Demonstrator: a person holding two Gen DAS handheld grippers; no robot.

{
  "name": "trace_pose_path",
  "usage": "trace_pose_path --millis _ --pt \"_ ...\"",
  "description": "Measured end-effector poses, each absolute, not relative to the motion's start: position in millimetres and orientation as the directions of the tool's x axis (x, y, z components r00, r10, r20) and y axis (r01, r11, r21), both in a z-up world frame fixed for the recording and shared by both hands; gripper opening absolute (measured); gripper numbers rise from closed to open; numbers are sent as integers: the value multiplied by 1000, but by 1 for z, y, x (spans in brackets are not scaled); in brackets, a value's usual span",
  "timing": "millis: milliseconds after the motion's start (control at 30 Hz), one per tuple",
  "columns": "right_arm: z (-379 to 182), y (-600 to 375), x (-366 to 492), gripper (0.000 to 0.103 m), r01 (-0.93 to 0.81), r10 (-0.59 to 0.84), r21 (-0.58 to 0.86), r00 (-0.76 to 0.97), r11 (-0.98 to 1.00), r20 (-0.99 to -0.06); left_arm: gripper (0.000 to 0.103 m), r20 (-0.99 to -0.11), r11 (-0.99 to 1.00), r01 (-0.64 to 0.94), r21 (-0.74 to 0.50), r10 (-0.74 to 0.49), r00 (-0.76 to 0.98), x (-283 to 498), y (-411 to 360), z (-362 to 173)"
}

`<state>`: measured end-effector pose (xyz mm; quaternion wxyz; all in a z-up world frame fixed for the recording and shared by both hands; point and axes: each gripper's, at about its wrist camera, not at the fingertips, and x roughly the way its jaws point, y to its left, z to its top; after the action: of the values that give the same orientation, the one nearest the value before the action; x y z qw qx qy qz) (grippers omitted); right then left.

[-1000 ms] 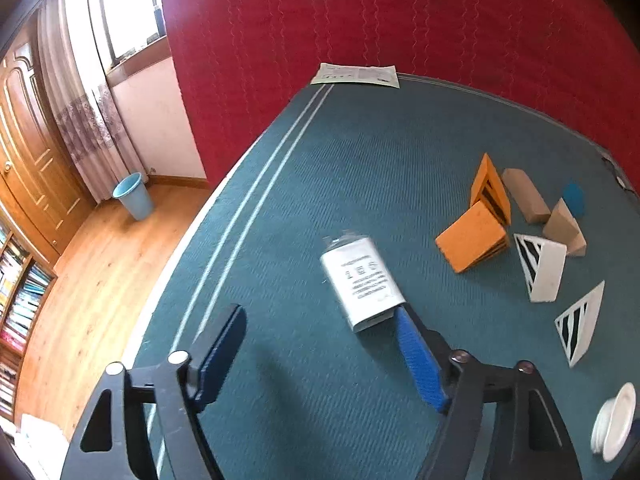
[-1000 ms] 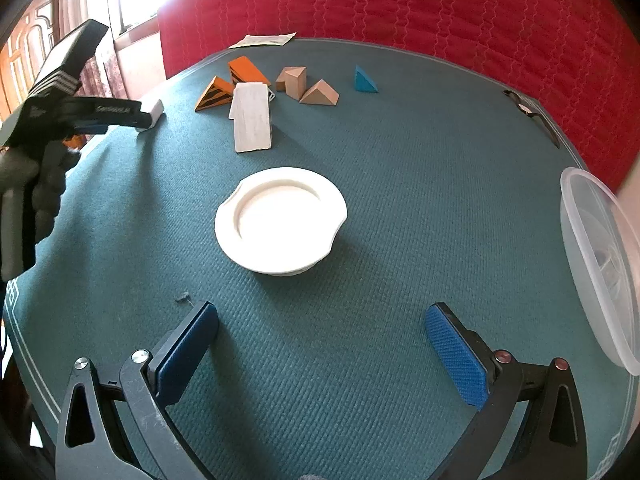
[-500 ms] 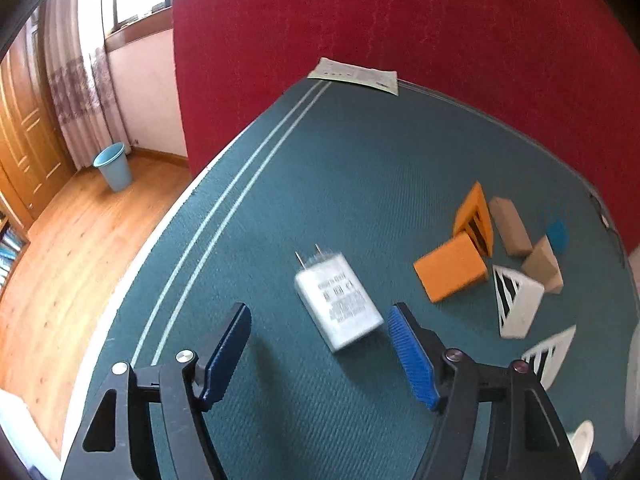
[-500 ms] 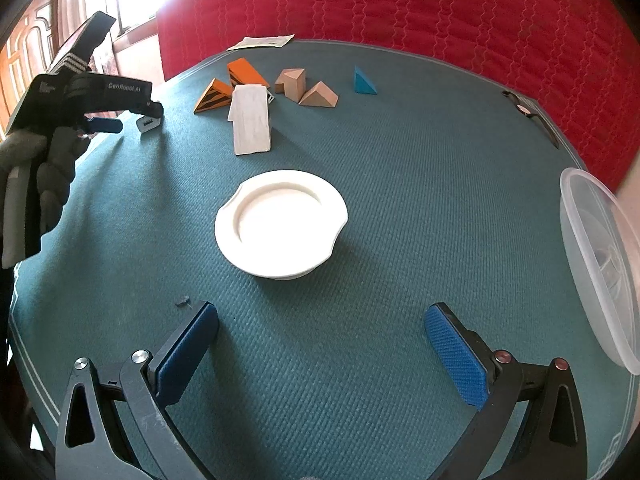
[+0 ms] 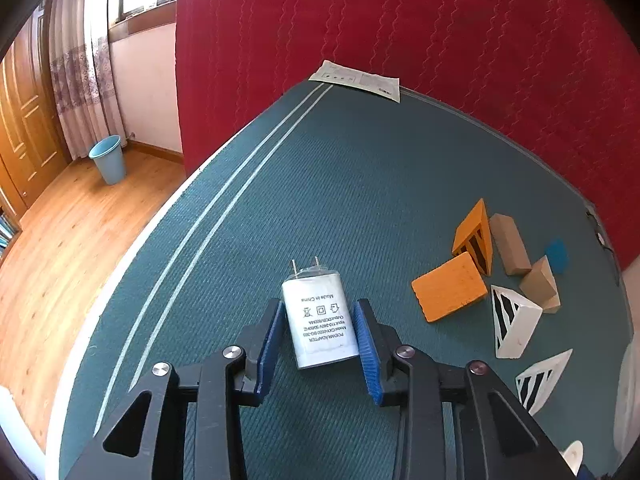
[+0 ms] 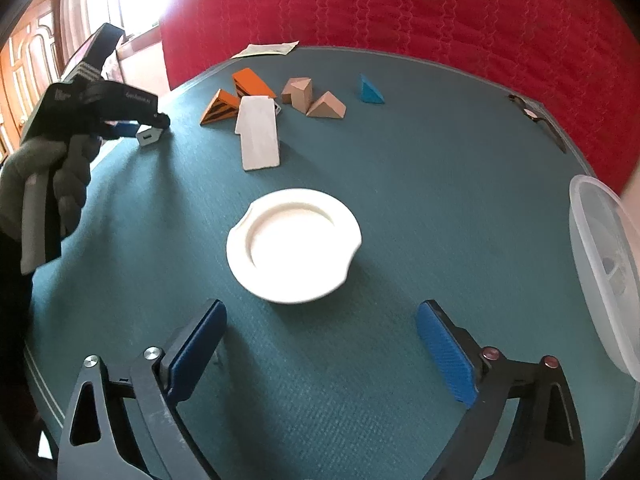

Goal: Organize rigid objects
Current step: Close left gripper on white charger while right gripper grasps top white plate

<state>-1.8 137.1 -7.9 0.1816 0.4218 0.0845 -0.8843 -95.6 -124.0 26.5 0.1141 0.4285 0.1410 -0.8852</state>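
Left wrist view: left gripper point(image 5: 318, 334) has its blue pads pressed against both sides of a white power adapter point(image 5: 320, 318), which lies flat on the teal tabletop point(image 5: 360, 184), prongs pointing away. The label, seen upside down, reads "POWER ADAPTER" and "Made in China"; the smaller lines are not legible. To the right sits a cluster of blocks: orange wedge point(image 5: 446, 292), orange striped triangle point(image 5: 474, 236), tan block point(image 5: 510, 244), blue block point(image 5: 557, 256), white striped triangle point(image 5: 510, 322). A printed sheet point(image 5: 358, 80) lies at the tabletop's far edge, against the red quilted wall point(image 5: 400, 32). Only this view shows the room: wood floor point(image 5: 60, 240), light blue bin point(image 5: 107, 159), curtain and window, wooden door.

Right wrist view: right gripper point(image 6: 322, 346) is spread wide with nothing between its fingers, hovering just short of a white dish point(image 6: 294, 246) at mid-tabletop. A clear plastic container point(image 6: 604, 272) sits at the right edge, seen only here. Far left, a gloved hand point(image 6: 52, 184) holds the left gripper on the adapter; white lettering on its body is too blurred to read. A black object lies near the far right edge, unidentified.
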Motion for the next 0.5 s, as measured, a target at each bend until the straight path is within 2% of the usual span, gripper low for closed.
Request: trace_pose_path --millis 467,500 --pt "7 116 -20 91 391 -275 26 -597 -920 -754 34 -763 -944 299 -137 -92 -640 -84 -115 42" --pt "8 114 -24 88 385 -273 28 -598 -922 -754 34 -761 -946 295 -137 -90 -642 -84 -114 43"
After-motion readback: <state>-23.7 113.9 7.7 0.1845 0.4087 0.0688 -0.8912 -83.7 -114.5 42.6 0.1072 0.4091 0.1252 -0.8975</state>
